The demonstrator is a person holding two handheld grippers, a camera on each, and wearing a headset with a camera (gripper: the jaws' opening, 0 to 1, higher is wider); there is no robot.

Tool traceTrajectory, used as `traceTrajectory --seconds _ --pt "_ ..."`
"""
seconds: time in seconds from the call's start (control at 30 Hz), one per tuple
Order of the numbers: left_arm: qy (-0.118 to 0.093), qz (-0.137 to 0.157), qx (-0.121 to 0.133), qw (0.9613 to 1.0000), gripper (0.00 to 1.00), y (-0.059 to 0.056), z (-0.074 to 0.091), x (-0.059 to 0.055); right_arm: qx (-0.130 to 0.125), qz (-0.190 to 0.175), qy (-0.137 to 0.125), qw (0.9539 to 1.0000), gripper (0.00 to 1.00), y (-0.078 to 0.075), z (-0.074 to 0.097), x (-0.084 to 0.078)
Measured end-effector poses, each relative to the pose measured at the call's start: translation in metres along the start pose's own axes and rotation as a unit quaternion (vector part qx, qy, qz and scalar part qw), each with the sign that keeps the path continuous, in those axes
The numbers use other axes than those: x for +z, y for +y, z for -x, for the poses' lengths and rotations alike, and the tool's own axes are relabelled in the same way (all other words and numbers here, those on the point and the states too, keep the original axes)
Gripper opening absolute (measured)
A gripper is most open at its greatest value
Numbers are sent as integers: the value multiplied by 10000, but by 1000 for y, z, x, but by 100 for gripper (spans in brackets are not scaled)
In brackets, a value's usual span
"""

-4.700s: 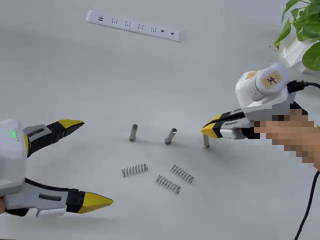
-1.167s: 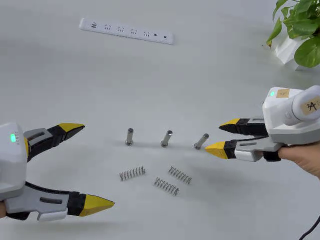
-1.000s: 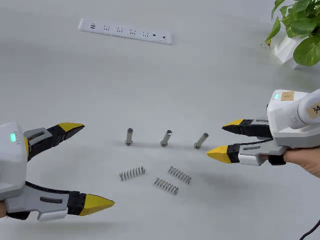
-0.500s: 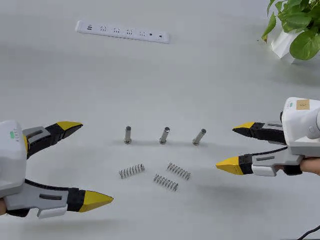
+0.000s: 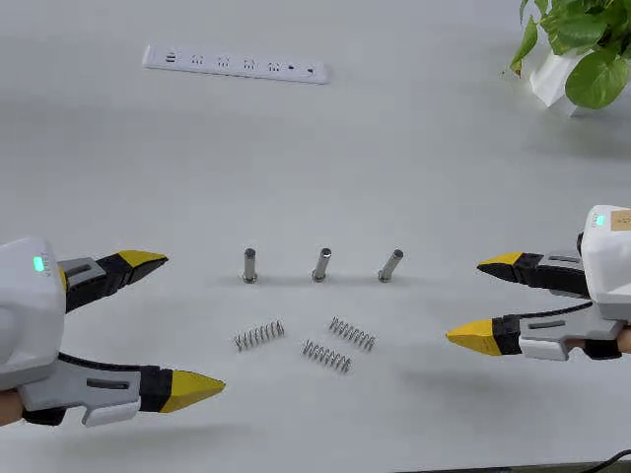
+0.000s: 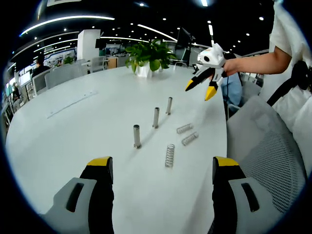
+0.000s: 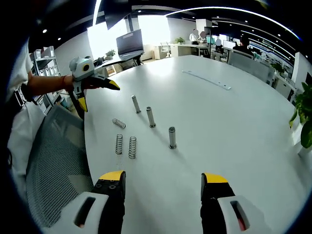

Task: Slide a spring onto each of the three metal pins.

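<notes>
Three metal pins (image 5: 320,264) stand upright in a row on the bench (image 5: 296,168), all bare. Three springs (image 5: 352,334) lie loose just in front of them. I see left claw (image 5: 192,323) and right claw (image 5: 464,301) both spread wide, empty, flanking the group, well apart.
</notes>
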State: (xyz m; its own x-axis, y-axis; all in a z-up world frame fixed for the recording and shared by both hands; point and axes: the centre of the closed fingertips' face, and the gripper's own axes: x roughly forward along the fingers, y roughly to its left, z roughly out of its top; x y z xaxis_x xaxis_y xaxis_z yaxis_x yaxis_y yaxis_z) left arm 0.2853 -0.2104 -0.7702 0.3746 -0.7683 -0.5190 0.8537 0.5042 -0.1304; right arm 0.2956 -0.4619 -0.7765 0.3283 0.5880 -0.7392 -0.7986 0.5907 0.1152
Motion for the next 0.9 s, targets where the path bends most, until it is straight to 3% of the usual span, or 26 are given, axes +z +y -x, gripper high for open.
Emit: traceTrajectory --seconds 0.13,0.6,0.73,0.9 --pt "59 -35 -44 10000 78 -3 -3 1 -20 -47 -9 10000 60 0 2 -3" --pt "645 20 -90 9979 57 -12 -16 -12 4 -64 -91 9999 58 3 6 -9" --pt "756 -15 -70 9971 47 -12 -21 -14 58 -23 -123 9999 61 6 7 -12" --pt "869 31 -84 9962 44 -11 -28 -16 157 99 -141 9997 67 9 8 -16"
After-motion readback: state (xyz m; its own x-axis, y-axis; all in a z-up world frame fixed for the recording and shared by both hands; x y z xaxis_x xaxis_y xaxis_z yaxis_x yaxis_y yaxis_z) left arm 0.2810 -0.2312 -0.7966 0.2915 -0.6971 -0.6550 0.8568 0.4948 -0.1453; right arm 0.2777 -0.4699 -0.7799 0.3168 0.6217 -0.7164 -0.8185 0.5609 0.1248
